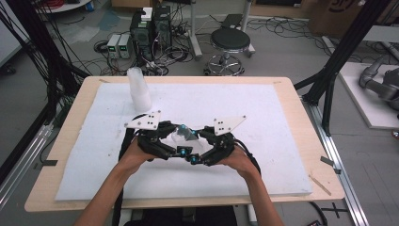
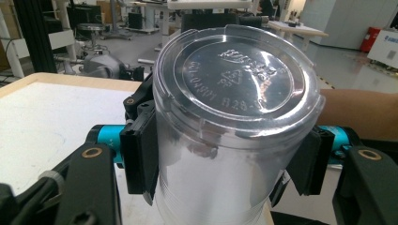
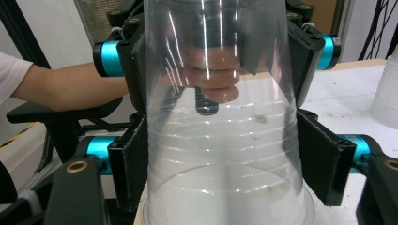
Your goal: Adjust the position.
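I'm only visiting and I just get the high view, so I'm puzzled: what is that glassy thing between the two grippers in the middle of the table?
Observer: It's a clear plastic cup. The left gripper view looks straight at its embossed base.
Operator: Where does the left one grab it?
Observer: The left gripper presses its fingers on the wall just behind that base.
Operator: And the right one?
Observer: In the right gripper view, the right gripper has its fingers against the wider part of the cup, near the open rim.
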`<action>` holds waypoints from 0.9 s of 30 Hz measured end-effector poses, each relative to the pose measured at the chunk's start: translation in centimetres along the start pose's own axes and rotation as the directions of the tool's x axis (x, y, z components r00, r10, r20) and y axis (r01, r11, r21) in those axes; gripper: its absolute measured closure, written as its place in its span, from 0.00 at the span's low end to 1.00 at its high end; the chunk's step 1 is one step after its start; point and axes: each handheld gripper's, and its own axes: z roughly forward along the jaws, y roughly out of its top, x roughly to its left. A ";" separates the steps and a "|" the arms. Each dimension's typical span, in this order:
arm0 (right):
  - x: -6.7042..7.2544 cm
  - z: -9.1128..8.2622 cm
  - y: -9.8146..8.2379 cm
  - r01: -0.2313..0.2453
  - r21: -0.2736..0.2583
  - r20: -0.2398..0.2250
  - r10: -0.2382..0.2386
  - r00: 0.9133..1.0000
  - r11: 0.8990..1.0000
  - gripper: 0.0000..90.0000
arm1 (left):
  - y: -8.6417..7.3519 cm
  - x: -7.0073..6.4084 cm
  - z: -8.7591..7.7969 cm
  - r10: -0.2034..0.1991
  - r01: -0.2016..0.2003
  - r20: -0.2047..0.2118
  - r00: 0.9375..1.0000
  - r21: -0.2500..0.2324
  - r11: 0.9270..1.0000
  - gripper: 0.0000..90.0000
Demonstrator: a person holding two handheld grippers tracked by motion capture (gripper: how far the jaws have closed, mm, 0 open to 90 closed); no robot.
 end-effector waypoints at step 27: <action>0.0 -0.4 0.0 0.003 0.025 0.031 -0.004 1.000 1.000 0.37 | 0.0 0.3 -0.7 -0.009 0.008 -0.042 0.999 -0.019 1.000 0.07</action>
